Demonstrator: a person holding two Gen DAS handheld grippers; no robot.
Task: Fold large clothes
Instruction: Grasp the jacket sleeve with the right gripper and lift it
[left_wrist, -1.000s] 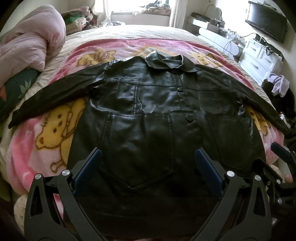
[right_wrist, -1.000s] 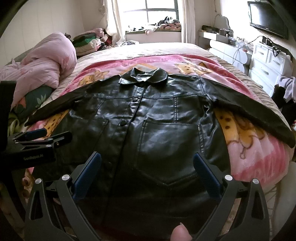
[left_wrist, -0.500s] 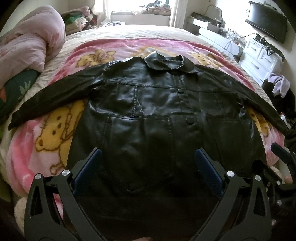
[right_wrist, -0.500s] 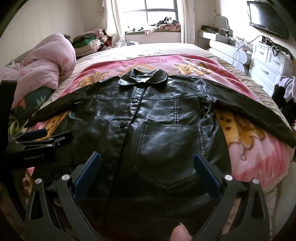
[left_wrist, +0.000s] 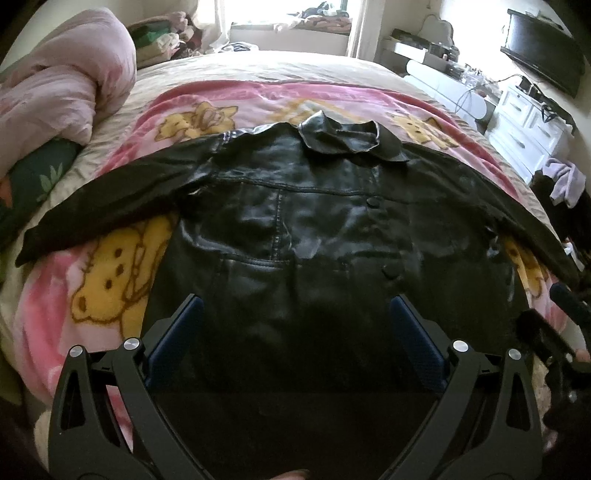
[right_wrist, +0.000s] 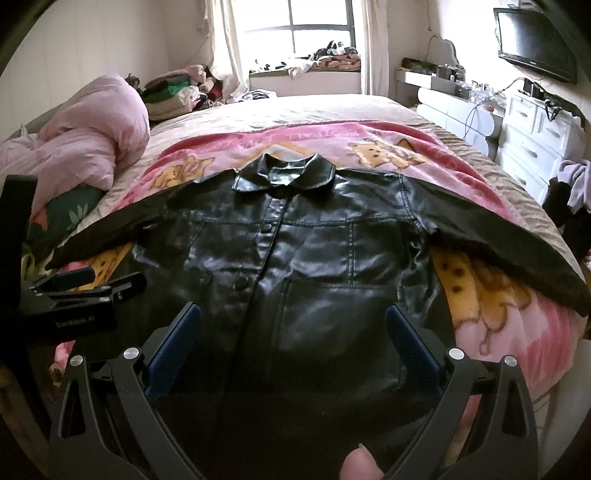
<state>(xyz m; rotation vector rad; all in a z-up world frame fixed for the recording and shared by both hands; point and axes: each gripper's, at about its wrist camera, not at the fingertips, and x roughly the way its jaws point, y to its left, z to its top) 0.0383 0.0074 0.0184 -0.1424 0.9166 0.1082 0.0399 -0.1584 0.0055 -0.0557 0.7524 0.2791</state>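
Note:
A black leather jacket (left_wrist: 306, 229) (right_wrist: 295, 266) lies flat and face up on a pink bear-print blanket (left_wrist: 110, 280) (right_wrist: 491, 314), collar away from me, both sleeves spread outward. My left gripper (left_wrist: 295, 317) hovers open above the jacket's lower left front, nothing between its blue pads. My right gripper (right_wrist: 293, 321) hovers open above the lower right front, also holding nothing. In the right wrist view the left gripper (right_wrist: 88, 288) shows at the left edge. In the left wrist view the right gripper (left_wrist: 565, 310) shows at the right edge. The hem is hidden under the gripper frames.
A bunched pink duvet (left_wrist: 62, 74) (right_wrist: 88, 147) lies at the bed's left. Folded clothes (right_wrist: 173, 92) are stacked near the window. White drawers (right_wrist: 535, 140) and a wall television (right_wrist: 532, 37) stand on the right. A fingertip (right_wrist: 360, 461) shows at the bottom edge.
Both grippers have drawn slightly back and tilted up, so the jacket sits lower in view. The jacket has not moved and both stay open.

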